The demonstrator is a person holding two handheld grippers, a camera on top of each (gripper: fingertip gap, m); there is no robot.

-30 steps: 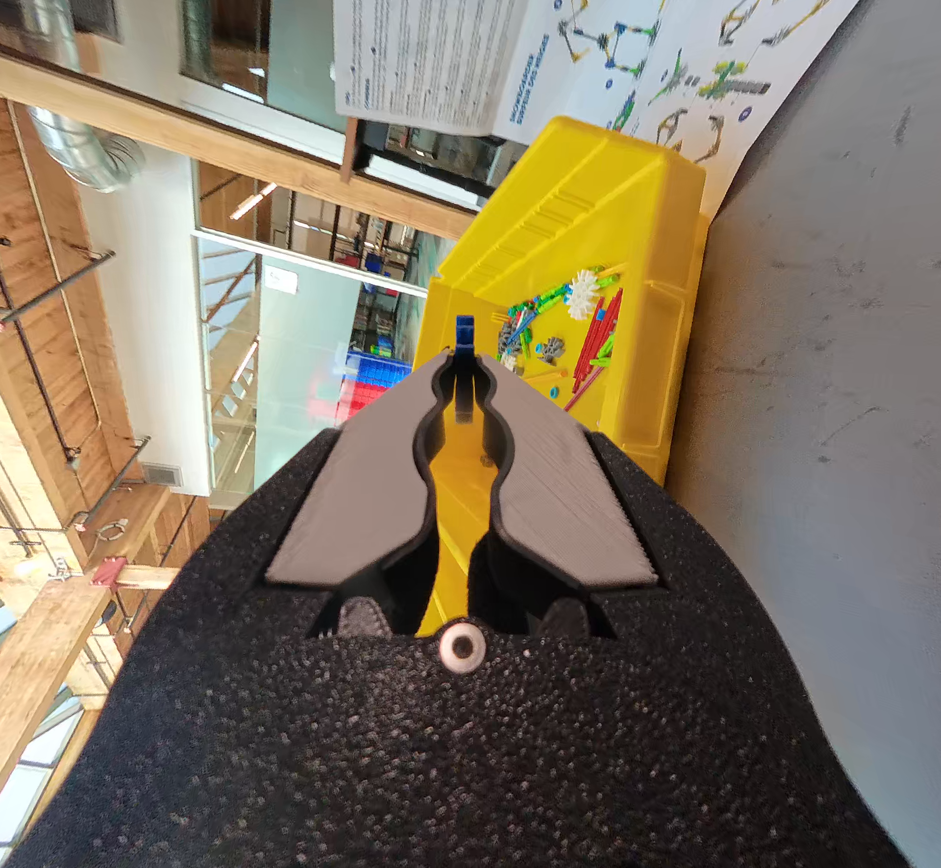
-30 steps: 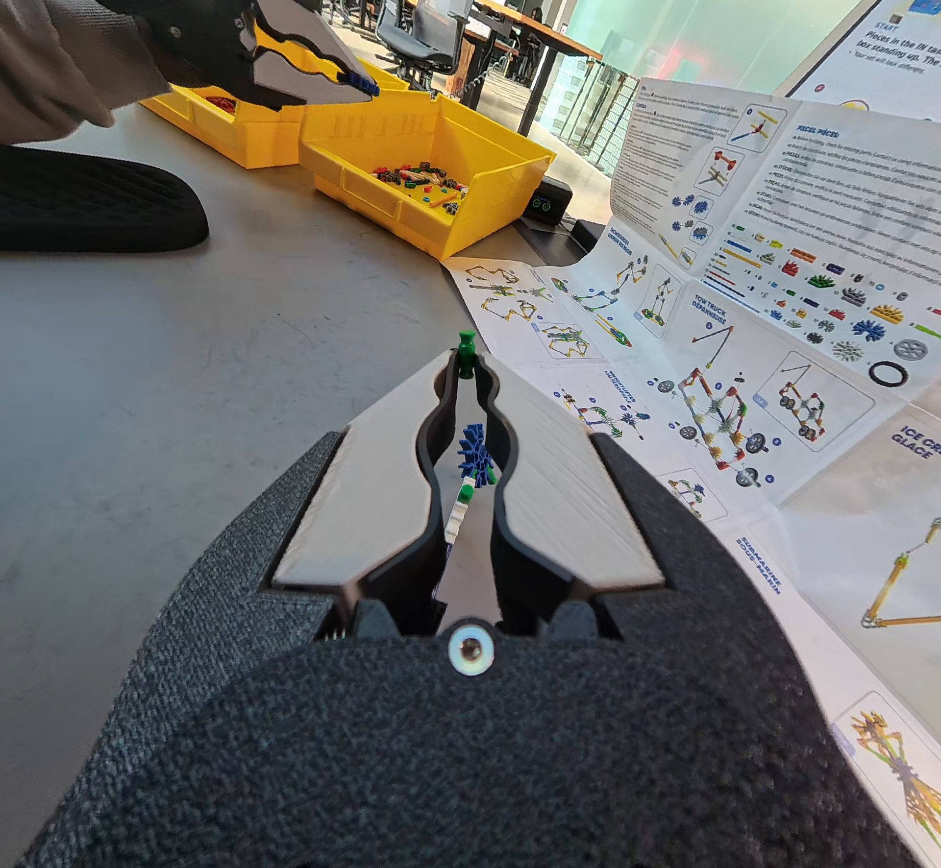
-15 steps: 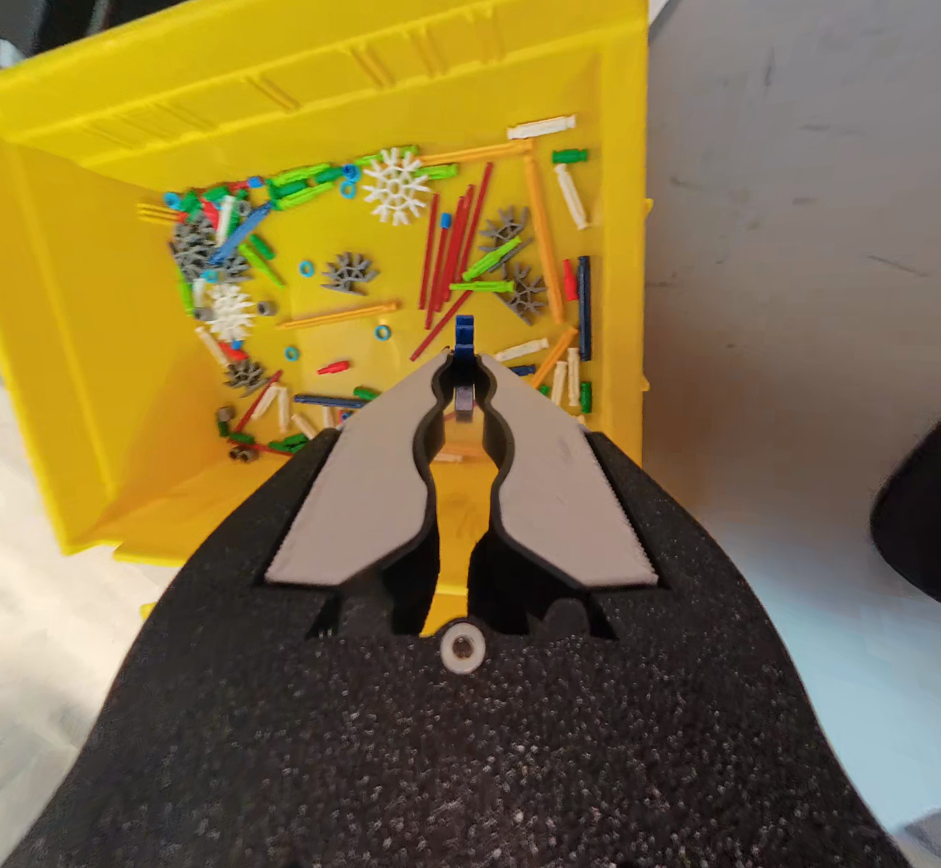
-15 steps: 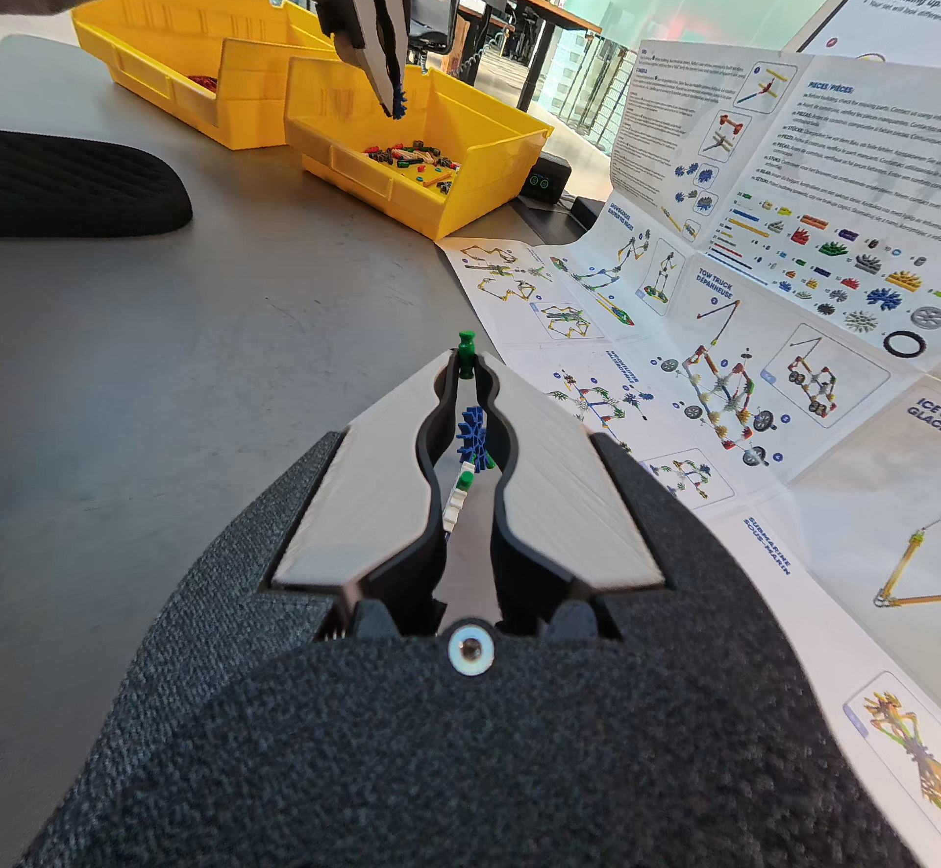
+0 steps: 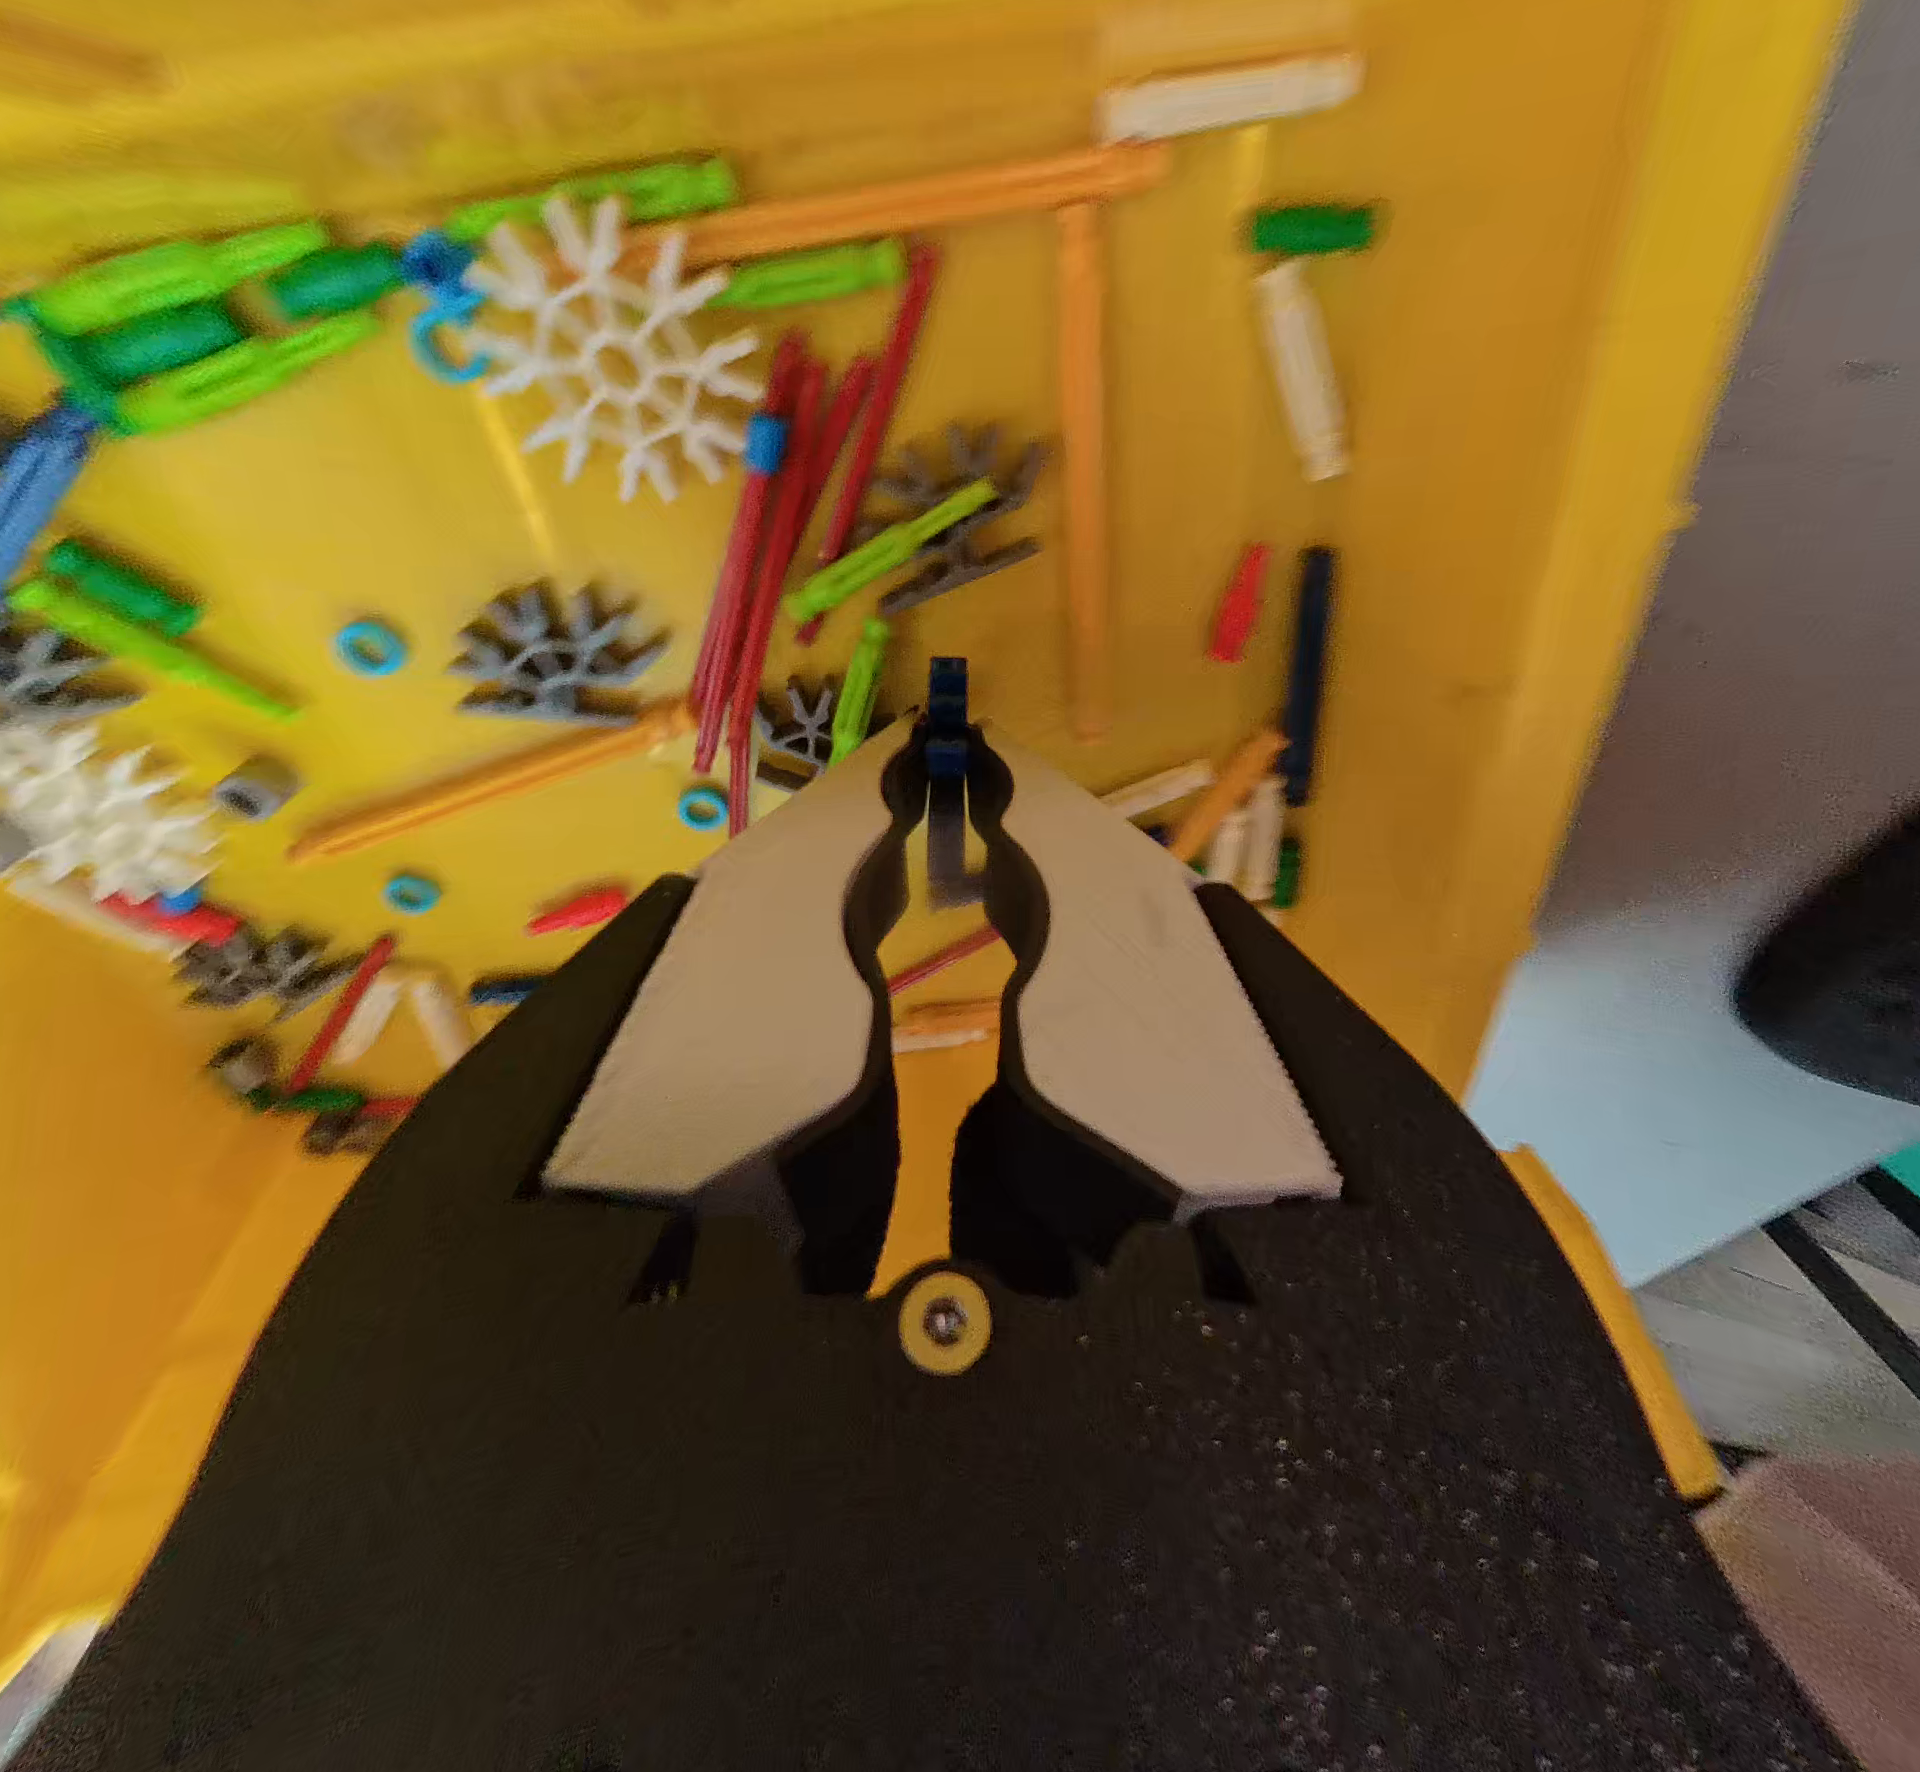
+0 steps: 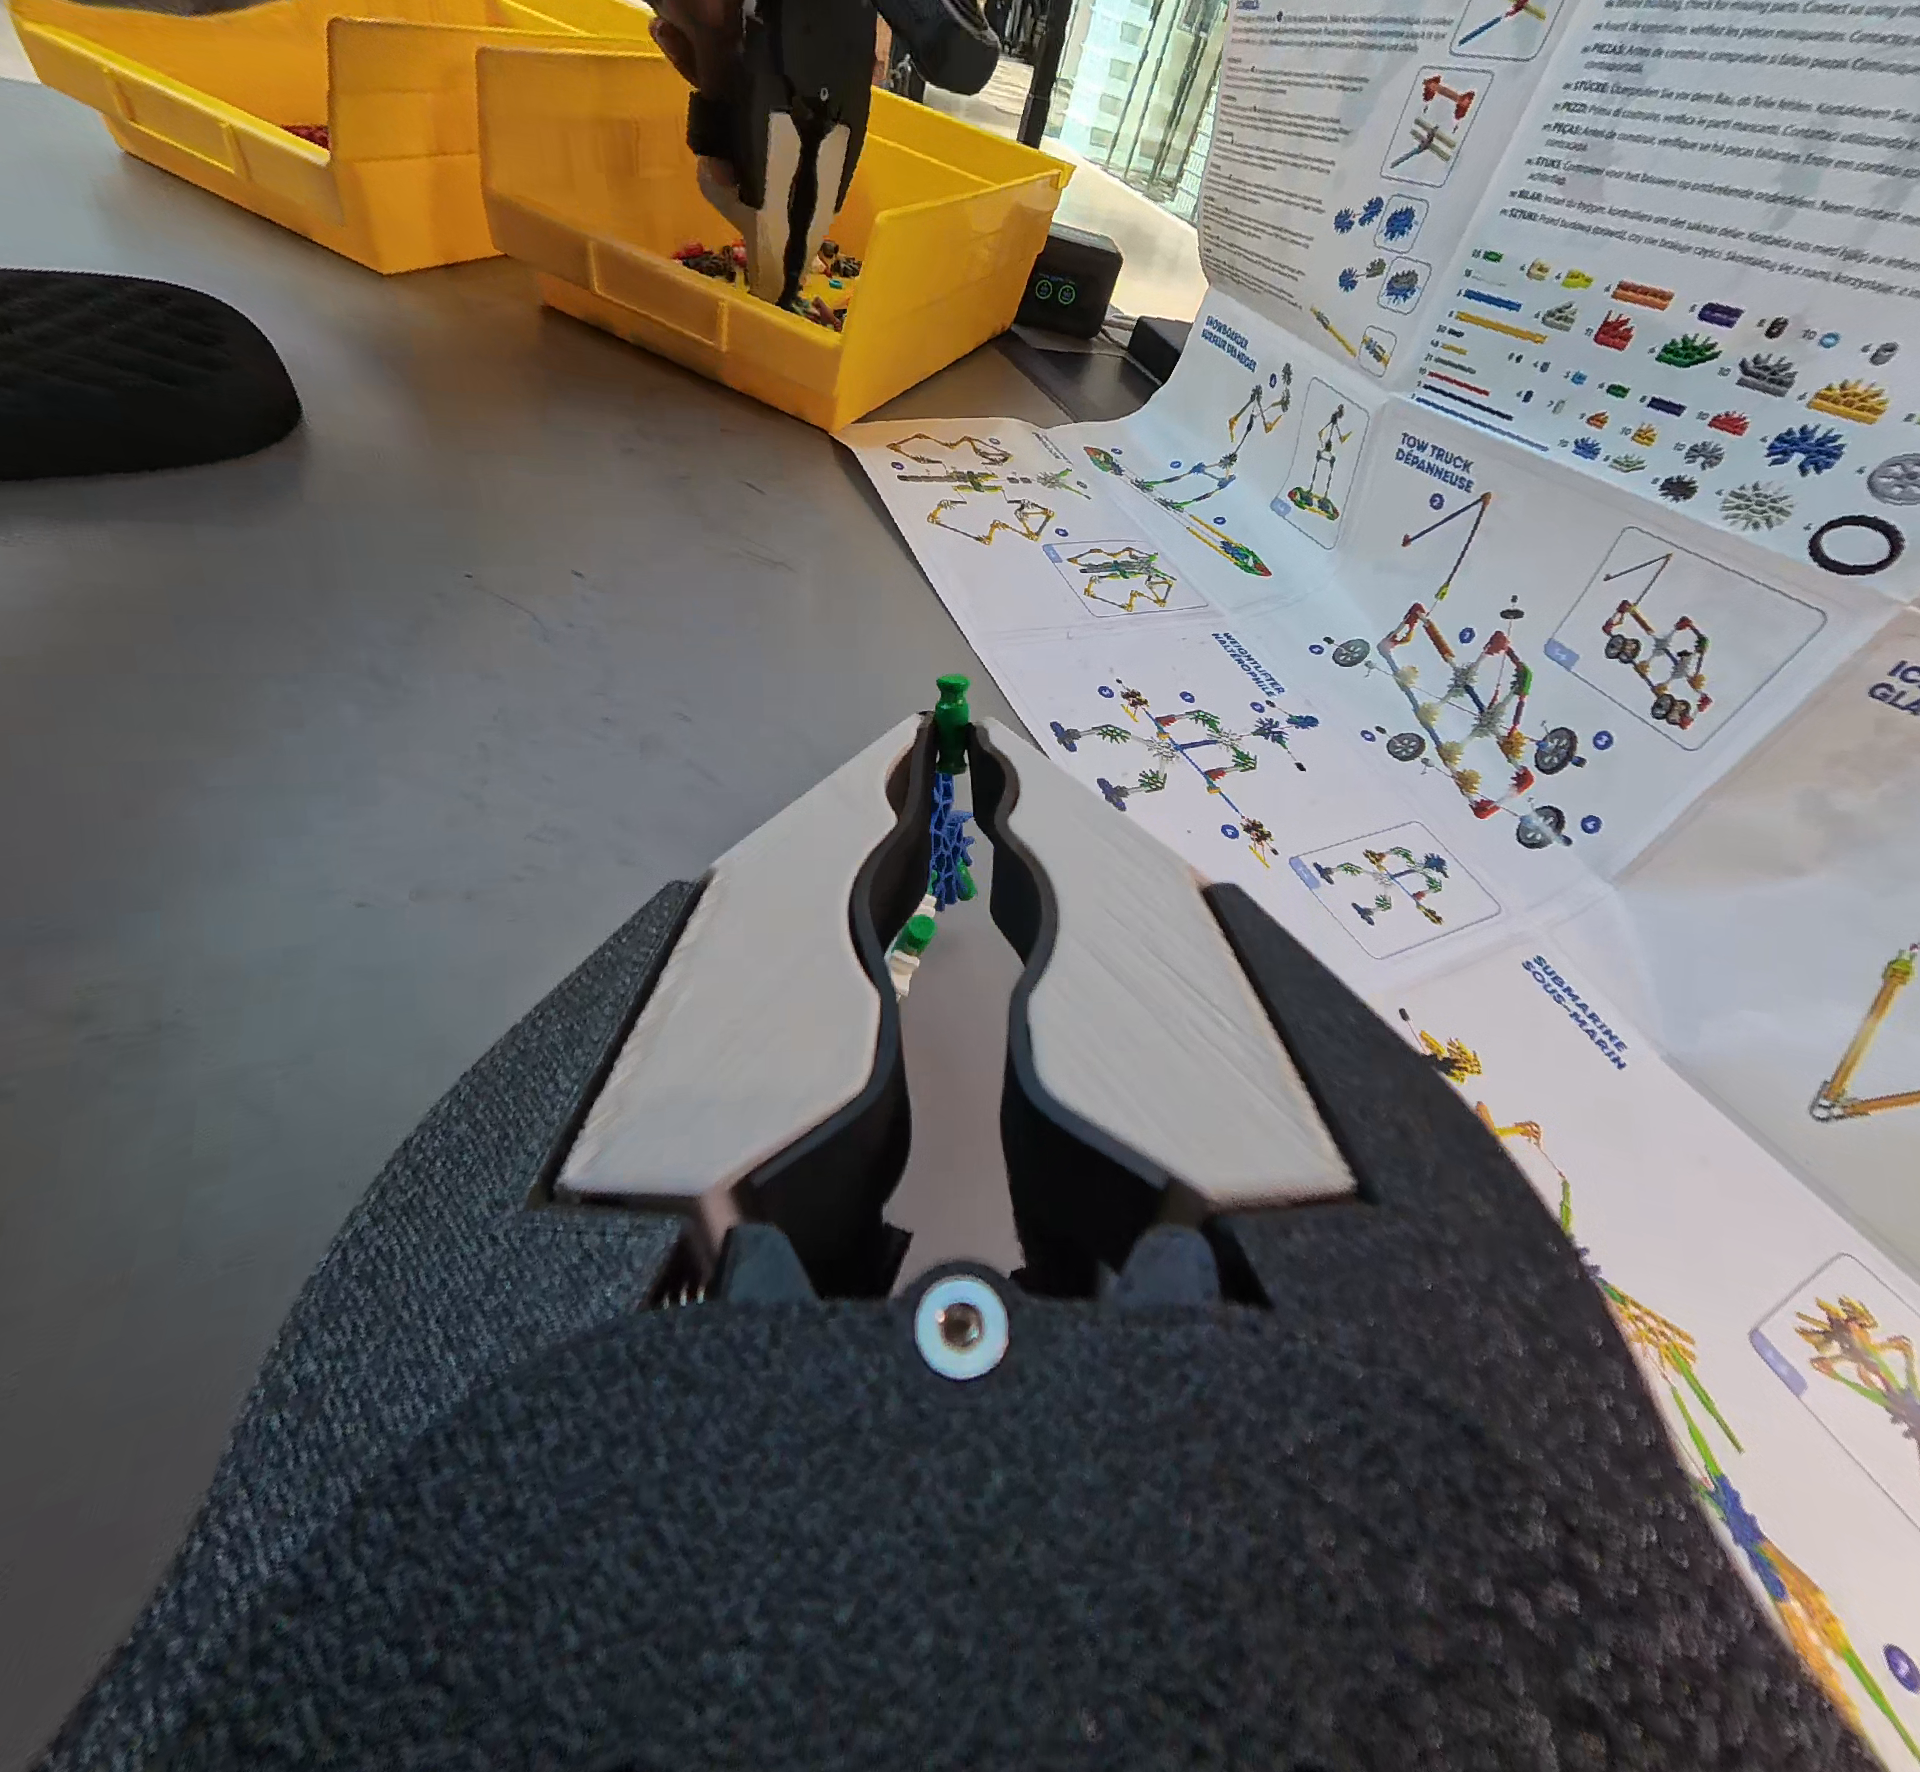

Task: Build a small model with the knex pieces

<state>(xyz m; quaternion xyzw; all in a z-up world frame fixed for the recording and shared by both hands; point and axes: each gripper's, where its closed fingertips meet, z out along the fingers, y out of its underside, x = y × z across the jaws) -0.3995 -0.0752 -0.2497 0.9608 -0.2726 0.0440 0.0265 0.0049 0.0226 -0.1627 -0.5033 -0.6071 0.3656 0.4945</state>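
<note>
Left gripper (image 5: 948, 735) pinched a blue piece (image 5: 948, 699) low inside the yellow bin (image 5: 1558, 475) (two bins visible); right gripper (image 6: 951, 746) clamped a green-tipped assembly (image 6: 950, 787) over the open grey table (image 6: 416, 683).

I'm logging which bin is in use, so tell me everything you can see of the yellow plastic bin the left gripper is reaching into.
The yellow plastic bin is an open-topped, glossy tray with sloped walls and a low front lip. It stands upright on the grey tabletop, beside a second yellow bin. Its floor holds scattered toy construction pieces: red rods, orange rods, green rods and white snowflake connectors. The left gripper, pinching a small blue piece, points down inside it.
</note>
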